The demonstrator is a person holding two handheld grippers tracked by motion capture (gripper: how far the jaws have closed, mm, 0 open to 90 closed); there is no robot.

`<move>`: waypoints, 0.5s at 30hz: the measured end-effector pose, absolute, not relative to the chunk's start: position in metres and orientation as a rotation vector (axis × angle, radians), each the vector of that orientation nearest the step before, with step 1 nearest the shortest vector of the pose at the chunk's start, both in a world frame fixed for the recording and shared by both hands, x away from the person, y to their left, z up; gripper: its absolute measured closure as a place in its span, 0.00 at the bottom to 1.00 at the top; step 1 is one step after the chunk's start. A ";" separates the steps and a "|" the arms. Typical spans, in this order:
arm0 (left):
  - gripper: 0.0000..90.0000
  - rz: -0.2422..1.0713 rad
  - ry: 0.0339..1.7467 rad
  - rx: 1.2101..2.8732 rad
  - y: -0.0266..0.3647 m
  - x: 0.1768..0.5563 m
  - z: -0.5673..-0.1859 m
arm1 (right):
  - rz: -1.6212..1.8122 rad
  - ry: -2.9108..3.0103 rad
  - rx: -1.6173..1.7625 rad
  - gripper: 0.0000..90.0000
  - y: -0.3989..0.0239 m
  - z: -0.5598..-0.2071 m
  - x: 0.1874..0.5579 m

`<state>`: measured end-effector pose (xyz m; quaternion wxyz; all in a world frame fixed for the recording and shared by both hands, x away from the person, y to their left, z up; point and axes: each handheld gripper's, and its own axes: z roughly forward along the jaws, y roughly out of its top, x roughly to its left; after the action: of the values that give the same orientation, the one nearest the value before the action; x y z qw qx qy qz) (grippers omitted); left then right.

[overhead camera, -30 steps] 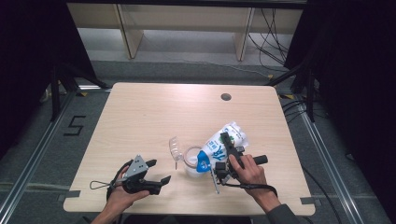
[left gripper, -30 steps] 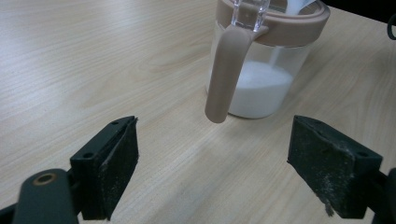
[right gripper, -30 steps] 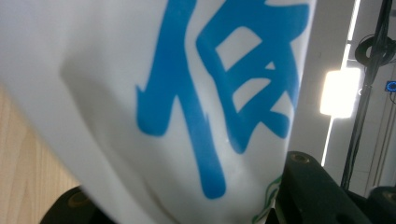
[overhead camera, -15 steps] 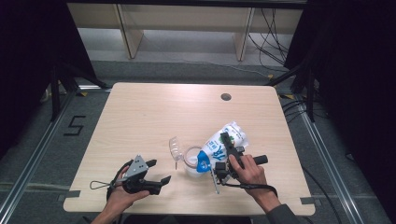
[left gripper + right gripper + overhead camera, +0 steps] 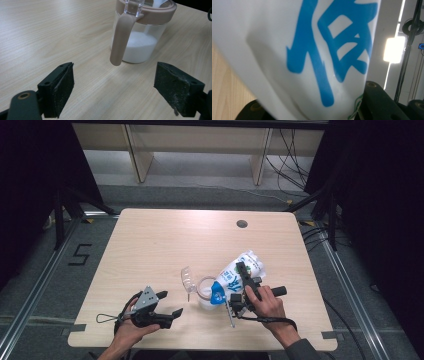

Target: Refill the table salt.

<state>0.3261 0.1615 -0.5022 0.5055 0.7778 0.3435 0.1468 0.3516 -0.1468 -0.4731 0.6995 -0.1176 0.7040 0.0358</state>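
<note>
A clear jar [image 5: 204,292] with a tan rim stands at the table's front middle, its clear flip lid [image 5: 187,278] raised to the left. In the left gripper view the jar [image 5: 140,42] holds white powder in its lower part, and a tan handle [image 5: 120,40] hangs down its side. My right gripper [image 5: 240,276] is shut on a white bag with blue print [image 5: 244,266], tilted so its blue corner lies over the jar's mouth. The bag [image 5: 312,50] sits between the right gripper's [image 5: 319,110] jaws. My left gripper [image 5: 171,303] rests open left of the jar, its pads [image 5: 62,90] apart with nothing between them.
The wooden table [image 5: 165,240] has a round cable hole [image 5: 242,224] at the back right. Its front edge runs just below both hands. Shelving and cables stand beyond the far edge.
</note>
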 end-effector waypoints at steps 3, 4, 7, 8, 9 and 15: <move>0.18 0.353 0.826 1.878 0.161 0.326 -0.502 | 0.059 1.586 -0.257 0.78 -0.146 -0.472 0.351; 0.18 0.353 0.826 1.878 0.161 0.326 -0.502 | 0.067 1.581 -0.257 0.78 -0.147 -0.473 0.351; 0.18 0.352 0.830 1.872 0.161 0.326 -0.502 | 0.075 1.571 -0.266 0.78 -0.147 -0.473 0.352; 0.18 0.353 0.829 1.876 0.161 0.326 -0.502 | 0.078 1.577 -0.252 0.78 -0.147 -0.474 0.351; 0.18 0.354 0.828 1.877 0.161 0.326 -0.502 | 0.050 1.597 -0.234 0.78 -0.147 -0.473 0.350; 0.18 0.352 0.830 1.873 0.161 0.326 -0.502 | 0.080 1.575 -0.243 0.78 -0.147 -0.474 0.351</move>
<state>0.3259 0.1609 -0.5023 0.5068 0.7766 0.3444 0.1460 0.3511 -0.1474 -0.4741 0.6981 -0.1091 0.7067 0.0359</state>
